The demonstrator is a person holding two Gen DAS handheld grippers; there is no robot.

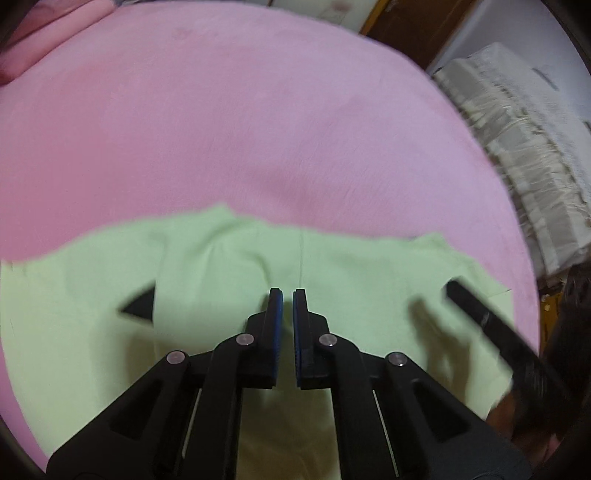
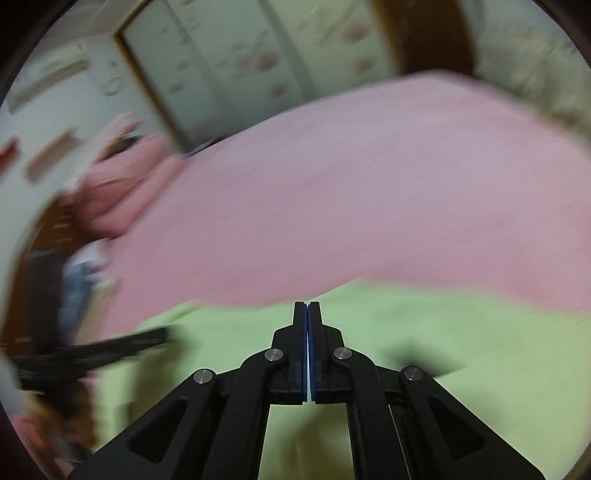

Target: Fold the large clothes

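A light green garment (image 1: 229,280) lies spread on the pink bed sheet (image 1: 240,129), with a dark triangular patch (image 1: 140,303) showing at a fold on its left. My left gripper (image 1: 287,295) hovers over the garment's middle, shut to a thin slit with nothing between its blue pads. My right gripper (image 2: 307,306) is shut, pad against pad, empty, above the same green garment (image 2: 424,332) near its far edge. Each view catches the other tool: the right one as a blurred black bar (image 1: 491,325), the left one as a black bar (image 2: 110,347). Both views are motion-blurred.
A pink pillow or blanket (image 1: 55,33) lies at the bed's far left corner. A pale stacked bundle (image 1: 517,147) stands beside the bed on the right. Patterned wardrobe doors (image 2: 240,55) rise behind the bed. Pink sheet stretches beyond the garment.
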